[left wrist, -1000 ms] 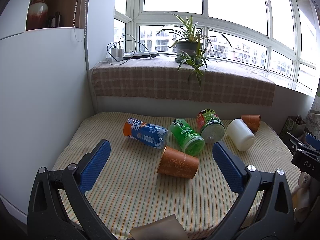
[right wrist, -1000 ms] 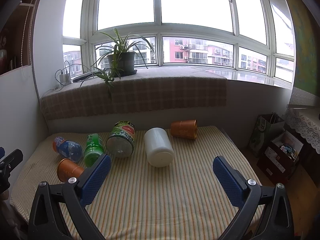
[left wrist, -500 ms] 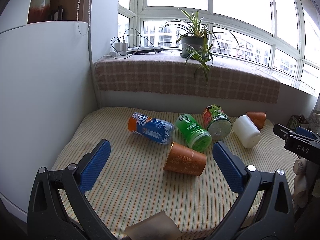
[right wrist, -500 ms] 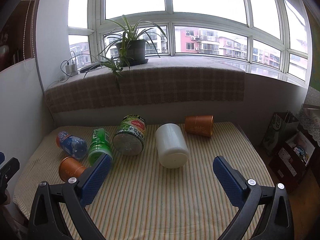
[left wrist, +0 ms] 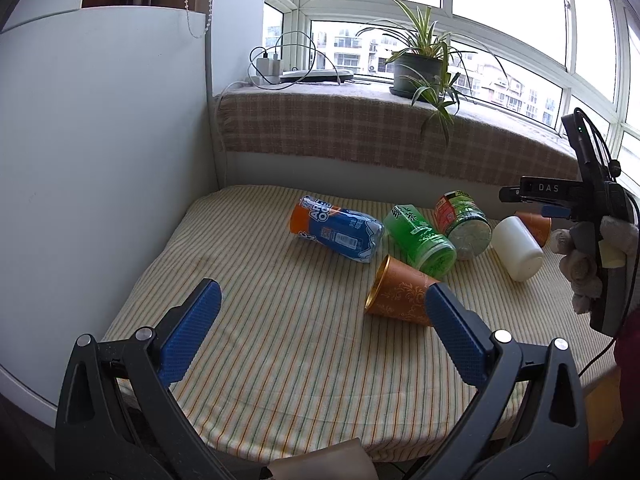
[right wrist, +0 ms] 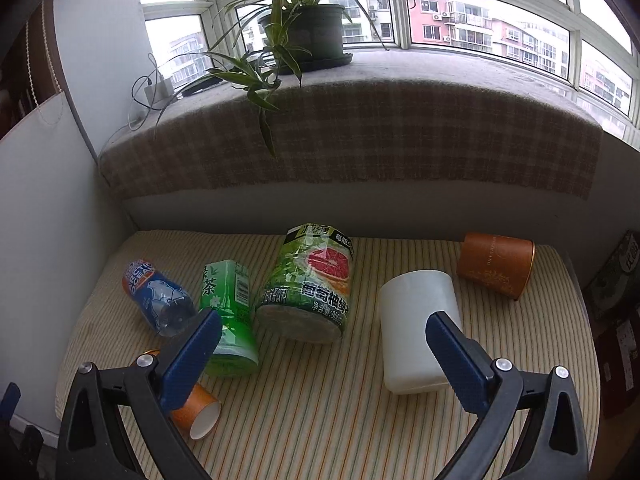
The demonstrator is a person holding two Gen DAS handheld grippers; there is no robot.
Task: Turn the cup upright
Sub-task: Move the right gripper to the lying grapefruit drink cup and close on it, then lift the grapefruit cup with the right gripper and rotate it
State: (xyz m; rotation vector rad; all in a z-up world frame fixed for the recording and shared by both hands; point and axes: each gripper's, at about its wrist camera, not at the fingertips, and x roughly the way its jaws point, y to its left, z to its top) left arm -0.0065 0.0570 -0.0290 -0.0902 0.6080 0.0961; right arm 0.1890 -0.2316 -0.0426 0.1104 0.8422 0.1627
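Observation:
Several cups and bottles lie on their sides on a striped table. A white cup lies with its base toward me, just ahead of my right gripper, which is open and empty; it also shows in the left wrist view. A brown patterned cup lies just ahead of my open, empty left gripper; it shows in the right wrist view. A second brown cup lies at the far right.
A blue bottle, a green bottle and a grapefruit-label jar lie between the cups. A white panel bounds the left. A cloth-covered sill with a potted plant runs behind. The right gripper's body shows in the left wrist view.
The right gripper has moved forward and down toward the white cup and the jar. The left gripper's view has shifted left and slightly closer to the table.

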